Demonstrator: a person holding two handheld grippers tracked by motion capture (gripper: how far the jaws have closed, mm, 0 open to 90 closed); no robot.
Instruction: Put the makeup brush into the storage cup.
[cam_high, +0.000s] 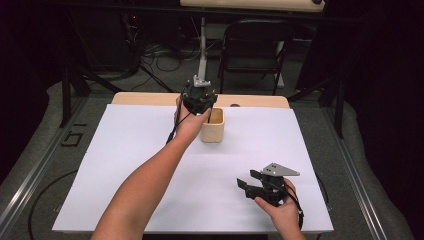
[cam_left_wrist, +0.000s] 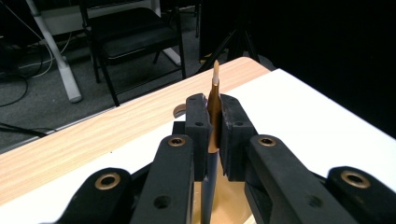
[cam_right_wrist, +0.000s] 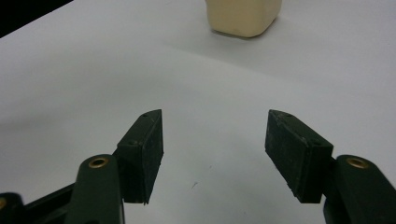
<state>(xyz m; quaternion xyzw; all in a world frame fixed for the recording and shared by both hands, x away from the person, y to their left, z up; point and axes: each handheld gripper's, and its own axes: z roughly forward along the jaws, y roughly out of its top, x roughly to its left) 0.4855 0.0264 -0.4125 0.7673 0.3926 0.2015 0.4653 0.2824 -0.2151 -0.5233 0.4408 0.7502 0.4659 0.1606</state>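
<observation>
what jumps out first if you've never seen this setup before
The left gripper, at the table's far edge above a cream wooden box, is clamped on a thin brown, pointed stick standing upright between its jaws. Nearer the person, the right gripper hangs open over the bare white sheet.

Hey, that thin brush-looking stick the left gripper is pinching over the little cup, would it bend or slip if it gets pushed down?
The stick looks stiff: it stands straight and upright between the shut pads of the left gripper. It is slender, so probably light, and its smooth shaft might slide in the grip. The cream cup is small, so a sideways push may well tip or shift it.
</observation>
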